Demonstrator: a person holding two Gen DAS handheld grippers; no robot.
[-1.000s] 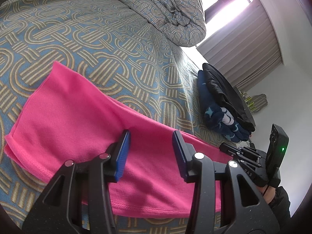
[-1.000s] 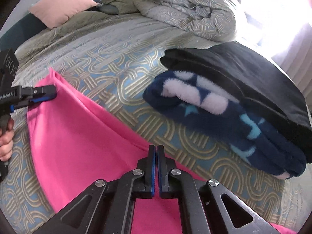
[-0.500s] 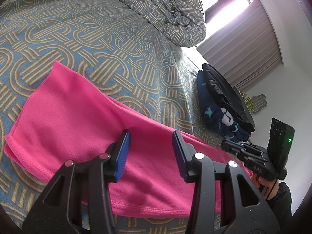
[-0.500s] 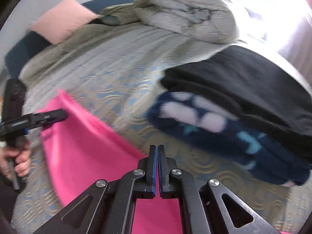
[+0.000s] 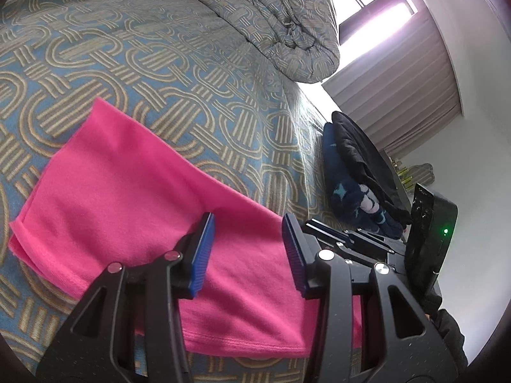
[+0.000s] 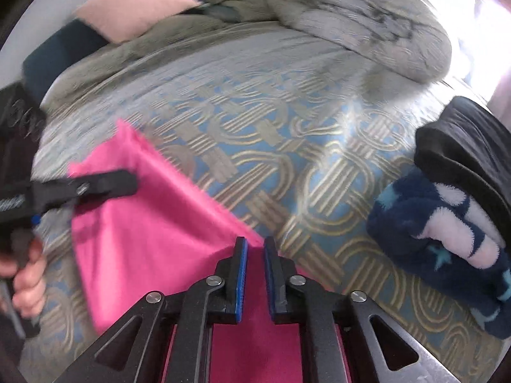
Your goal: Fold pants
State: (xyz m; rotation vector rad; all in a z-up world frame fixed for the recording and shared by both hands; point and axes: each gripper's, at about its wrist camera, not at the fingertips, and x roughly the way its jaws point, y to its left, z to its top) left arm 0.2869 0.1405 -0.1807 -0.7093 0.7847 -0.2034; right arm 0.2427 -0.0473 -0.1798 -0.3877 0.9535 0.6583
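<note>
Pink fabric is what we are working with: the pants (image 5: 153, 223) are lying flat and doubled over on the patterned bedspread (image 5: 159, 73), near the bed's closer edge, with a stack of folded clothes (image 6: 453, 223) sitting well apart toward the window side. We are judging that the next fold could go crooked if the two hands are lifting at uneven points, since the soft knit would slide and the hems would stop lining up; a pinch that catches only the top layer would also leave the lower layer behind on the bed. A drag toward the edge could pull the whole garment off the bedspread. Our left gripper (image 5: 247, 249) is hovering over the fabric with its jaws partly open and nothing between the pads. Our right gripper (image 6: 254, 274) is pointing down at the pants' far edge, and its jaws have just been opening to a narrow gap, with no cloth caught between them.
</note>
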